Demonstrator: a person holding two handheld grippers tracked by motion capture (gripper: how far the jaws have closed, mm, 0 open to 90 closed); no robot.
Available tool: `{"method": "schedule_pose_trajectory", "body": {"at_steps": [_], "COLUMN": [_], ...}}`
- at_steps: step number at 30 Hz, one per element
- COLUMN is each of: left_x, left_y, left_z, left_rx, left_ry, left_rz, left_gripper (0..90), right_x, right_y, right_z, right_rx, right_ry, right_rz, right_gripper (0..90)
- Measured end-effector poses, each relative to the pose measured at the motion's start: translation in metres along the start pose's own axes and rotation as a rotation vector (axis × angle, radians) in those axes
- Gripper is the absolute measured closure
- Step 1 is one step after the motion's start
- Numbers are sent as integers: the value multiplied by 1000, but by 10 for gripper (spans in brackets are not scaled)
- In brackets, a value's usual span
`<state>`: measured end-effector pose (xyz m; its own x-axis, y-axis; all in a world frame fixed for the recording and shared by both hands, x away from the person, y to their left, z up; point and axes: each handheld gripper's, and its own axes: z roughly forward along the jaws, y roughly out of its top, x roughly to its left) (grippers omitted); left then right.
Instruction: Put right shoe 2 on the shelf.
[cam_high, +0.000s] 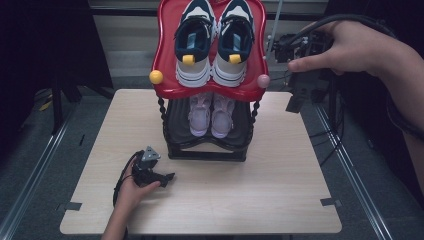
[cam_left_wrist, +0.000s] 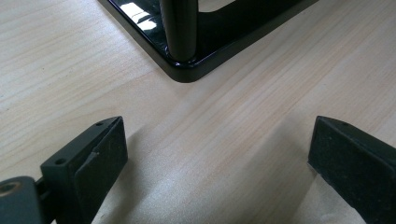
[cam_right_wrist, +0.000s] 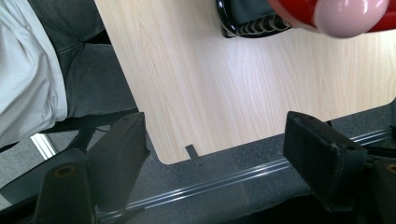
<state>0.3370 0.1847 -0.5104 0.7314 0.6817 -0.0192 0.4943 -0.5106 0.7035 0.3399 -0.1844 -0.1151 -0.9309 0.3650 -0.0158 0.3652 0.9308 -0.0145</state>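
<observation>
The left gripper (cam_high: 169, 176) rests spread and empty on the near-left desk (cam_high: 280, 200), both pairs already shelved, navy sneakers (cam_high: 214, 40) above pink sneakers (cam_high: 212, 114), while the right gripper (cam_high: 295, 102), spread and empty, hovers far right by the rack (cam_high: 165, 60), so little seems left.

A glossy red top shelf (cam_high: 167, 45) is seen, with a yellow knob (cam_high: 156, 77) and a pink knob (cam_high: 263, 80). Navy-and-white sneakers (cam_high: 214, 37) are marked with yellow tabs. Pale pink shoes (cam_high: 212, 114) are set on a black lower tier (cam_high: 175, 122). The table (cam_high: 270, 170) is patterned in light woodgrain.
</observation>
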Motion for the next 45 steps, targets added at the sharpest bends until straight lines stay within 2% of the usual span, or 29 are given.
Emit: {"method": "schedule_pose_trajectory", "body": {"at_steps": [15,23,24,36,38,40,45], "left_x": [0,0,0,0,0,0,0], "left_y": [0,0,0,0,0,0,0], "left_z": [0,0,0,0,0,0,0], "left_rx": [1,0,1,4,4,2,-5], "left_ry": [0,5,6,4,4,3,5], "left_rz": [4,3,2,2,2,-1,-7], "left_gripper": [41,41,41,41,41,41,41], "right_x": [-3,-3,-3,5,6,7,12], "right_y": [-23,-33,-34,-44,-46,-47,-51], "right_z": [29,48,51,78,85,94,111], "right_rx": [-2,9,8,3,9,11,7], "right_ry": [18,26,23,23,11,29,24], "right_rz": [10,5,-7,-18,-27,-24,-40], "right_gripper": [215,214,215,214,214,214,213]}}
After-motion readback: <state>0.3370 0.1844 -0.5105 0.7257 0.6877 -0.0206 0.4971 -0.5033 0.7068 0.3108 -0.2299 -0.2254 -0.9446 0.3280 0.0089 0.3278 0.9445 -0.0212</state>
